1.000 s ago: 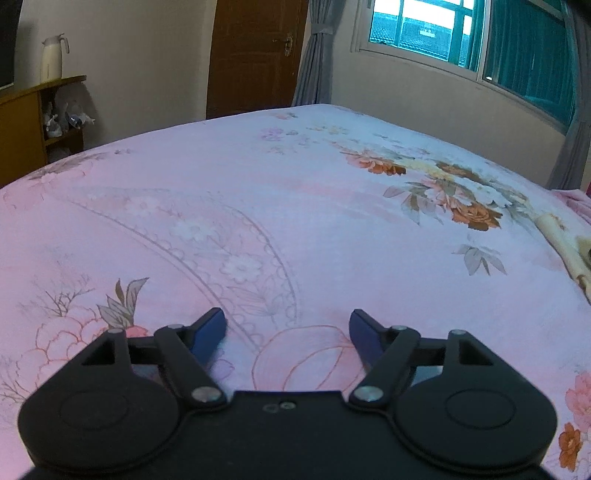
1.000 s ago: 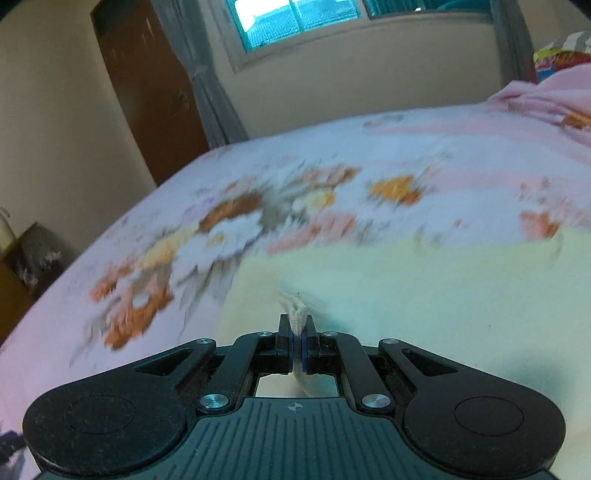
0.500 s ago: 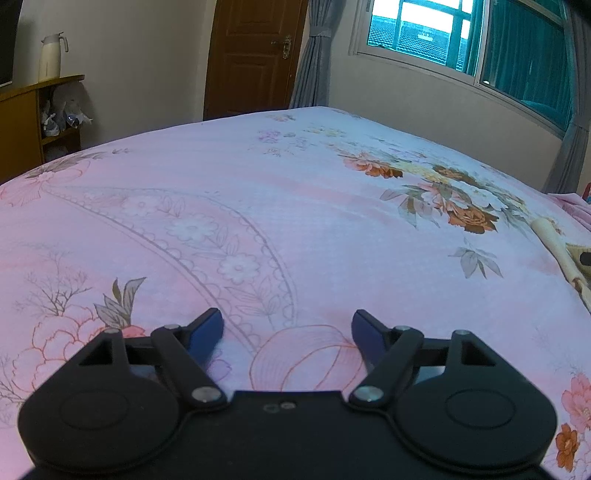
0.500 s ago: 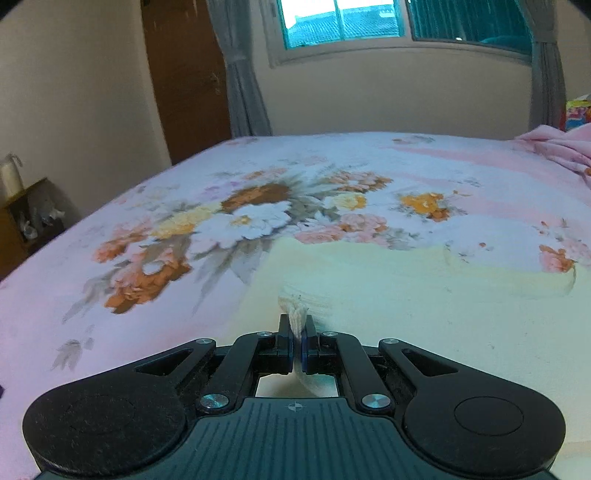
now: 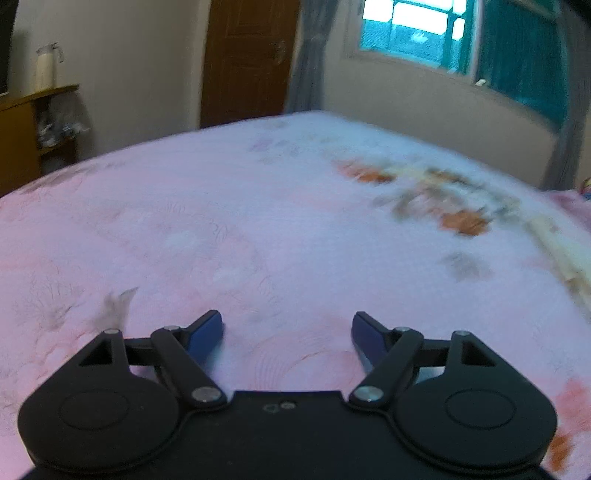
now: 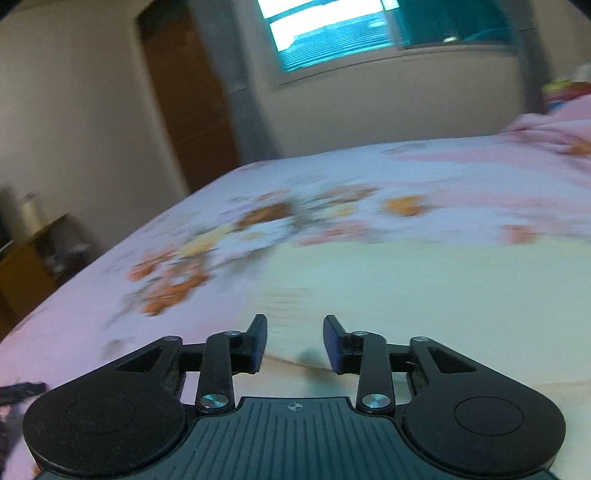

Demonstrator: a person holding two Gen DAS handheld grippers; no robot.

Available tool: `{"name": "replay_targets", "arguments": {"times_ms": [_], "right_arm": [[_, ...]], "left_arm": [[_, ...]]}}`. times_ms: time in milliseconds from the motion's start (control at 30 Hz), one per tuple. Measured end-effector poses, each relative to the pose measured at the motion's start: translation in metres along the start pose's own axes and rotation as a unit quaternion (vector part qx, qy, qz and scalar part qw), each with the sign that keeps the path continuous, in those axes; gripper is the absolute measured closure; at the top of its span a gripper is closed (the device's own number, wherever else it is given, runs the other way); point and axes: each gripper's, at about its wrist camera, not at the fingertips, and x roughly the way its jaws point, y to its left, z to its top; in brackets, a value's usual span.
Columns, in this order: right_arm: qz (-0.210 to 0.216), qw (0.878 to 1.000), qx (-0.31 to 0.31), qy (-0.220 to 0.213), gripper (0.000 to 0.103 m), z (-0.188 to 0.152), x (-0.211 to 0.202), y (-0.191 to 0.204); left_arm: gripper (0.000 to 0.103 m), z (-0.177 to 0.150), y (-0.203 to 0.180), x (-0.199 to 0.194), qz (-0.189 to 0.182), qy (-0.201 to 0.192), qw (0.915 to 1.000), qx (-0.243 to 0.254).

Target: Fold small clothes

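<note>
A pale yellow garment (image 6: 424, 295) lies flat on the pink floral bedsheet (image 6: 332, 177) in the right wrist view. My right gripper (image 6: 294, 332) is open just above its near edge, holding nothing. In the left wrist view a strip of the same garment (image 5: 565, 254) shows at the far right, blurred. My left gripper (image 5: 287, 328) is wide open and empty over bare sheet (image 5: 221, 221), well left of the garment.
A wooden shelf with a white jug (image 5: 46, 66) stands at the left wall. A brown door (image 5: 247, 59) and a window (image 5: 417, 33) are beyond the bed. A pink bundle (image 6: 546, 125) lies at the far right of the bed. A dark item (image 6: 18, 391) shows at the sheet's left edge.
My right gripper has opened and let go of the yellow garment, which now lies on the bed. Both views have shifted and are motion-blurred. The left gripper stays open.
</note>
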Motion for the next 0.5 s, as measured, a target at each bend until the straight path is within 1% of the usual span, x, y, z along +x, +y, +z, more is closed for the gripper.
{"name": "replay_targets", "arguments": {"times_ms": [33,100,167,233,267,333,400,433,467,500], "right_arm": [[-0.022,1.0,0.004,-0.011,0.087,0.001,-0.017,-0.019],[-0.076,0.997,0.003,-0.034,0.088,0.003,-0.052,-0.055],[-0.126,0.991,0.009,-0.044,0.092,0.004,-0.078,-0.093],[-0.16,0.986,0.027,-0.043,0.094,0.009,-0.092,-0.125],[-0.166,0.984,0.033,-0.046,0.095,0.009,-0.096,-0.138],[-0.166,0.985,0.027,-0.044,0.095,0.006,-0.099,-0.153],[-0.173,0.984,0.023,-0.019,0.094,-0.003,-0.086,-0.167],[-0.183,0.983,0.027,0.005,0.094,-0.009,-0.079,-0.177],[-0.199,0.979,0.024,0.029,0.094,-0.017,-0.068,-0.185],[-0.197,0.98,0.015,0.033,0.094,-0.021,-0.065,-0.188]], "left_arm": [[0.026,0.003,-0.01,-0.001,-0.021,-0.011,0.9997,-0.011],[0.026,0.012,-0.041,-0.002,-0.062,-0.021,0.9977,-0.017],[0.028,0.02,-0.089,0.003,-0.114,-0.028,0.9931,0.0],[0.028,0.028,-0.145,0.011,-0.169,-0.027,0.985,0.02],[0.028,0.031,-0.174,0.015,-0.19,-0.025,0.981,0.03],[0.026,0.033,-0.232,0.021,-0.205,-0.033,0.9763,0.061],[0.026,0.029,-0.283,0.035,-0.224,-0.025,0.9704,0.087],[0.026,0.025,-0.302,0.045,-0.235,-0.011,0.9672,0.096],[0.026,0.02,-0.323,0.06,-0.244,0.013,0.9634,0.111],[0.025,0.015,-0.339,0.074,-0.241,0.04,0.9601,0.137]]}}
